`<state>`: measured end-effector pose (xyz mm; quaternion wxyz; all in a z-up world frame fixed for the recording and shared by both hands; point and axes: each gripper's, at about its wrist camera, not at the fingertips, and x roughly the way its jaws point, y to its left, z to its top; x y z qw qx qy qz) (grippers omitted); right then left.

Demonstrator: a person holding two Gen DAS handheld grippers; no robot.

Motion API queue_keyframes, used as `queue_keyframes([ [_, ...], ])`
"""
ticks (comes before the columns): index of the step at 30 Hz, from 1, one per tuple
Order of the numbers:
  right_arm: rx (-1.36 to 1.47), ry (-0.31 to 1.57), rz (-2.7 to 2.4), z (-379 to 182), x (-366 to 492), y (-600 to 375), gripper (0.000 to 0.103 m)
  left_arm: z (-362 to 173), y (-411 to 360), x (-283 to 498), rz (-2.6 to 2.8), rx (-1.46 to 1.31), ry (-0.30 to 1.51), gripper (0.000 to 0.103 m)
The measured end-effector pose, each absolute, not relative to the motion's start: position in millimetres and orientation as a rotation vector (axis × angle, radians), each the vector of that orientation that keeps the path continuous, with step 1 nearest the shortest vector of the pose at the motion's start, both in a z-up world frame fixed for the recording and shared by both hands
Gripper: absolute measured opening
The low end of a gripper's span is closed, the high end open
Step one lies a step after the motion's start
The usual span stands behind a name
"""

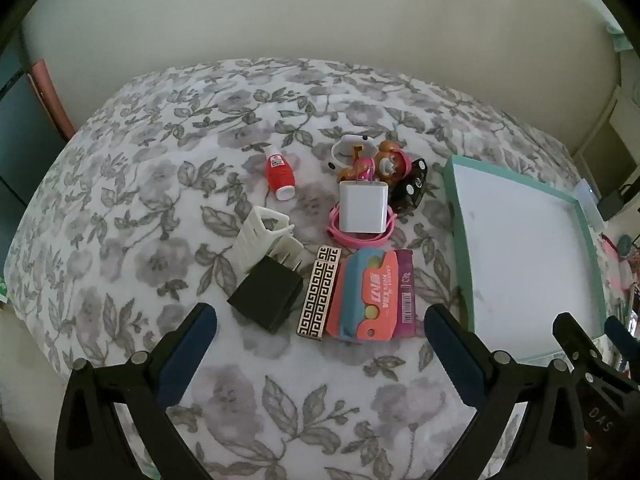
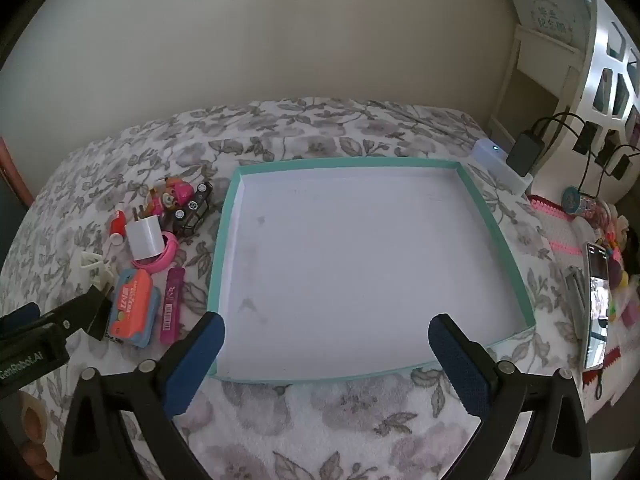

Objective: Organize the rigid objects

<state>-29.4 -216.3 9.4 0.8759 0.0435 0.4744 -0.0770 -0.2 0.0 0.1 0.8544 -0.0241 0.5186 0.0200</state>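
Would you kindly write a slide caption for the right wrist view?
Open right hand-held gripper poised above an empty teal-rimmed tray on a floral bedspread, with small objects clustered to its left.

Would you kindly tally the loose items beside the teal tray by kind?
Plug adapters: 2, white and black
Toys: 2, figure and black car
Bottles: 1, red
Packets and boxes: 3, patterned, orange-blue, magenta
Bands: 2, pink and white
White holder: 1
Total: 11
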Motion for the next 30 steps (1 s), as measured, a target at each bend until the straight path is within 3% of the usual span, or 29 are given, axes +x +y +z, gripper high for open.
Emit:
queue_keyframes([
  [30, 0.090, 1.011, -0.163, 3.9, -28.4, -216.1, 0.103, -3.2, 0.5, 0.3, 0.071, -0.025, 1.114, 0.103],
])
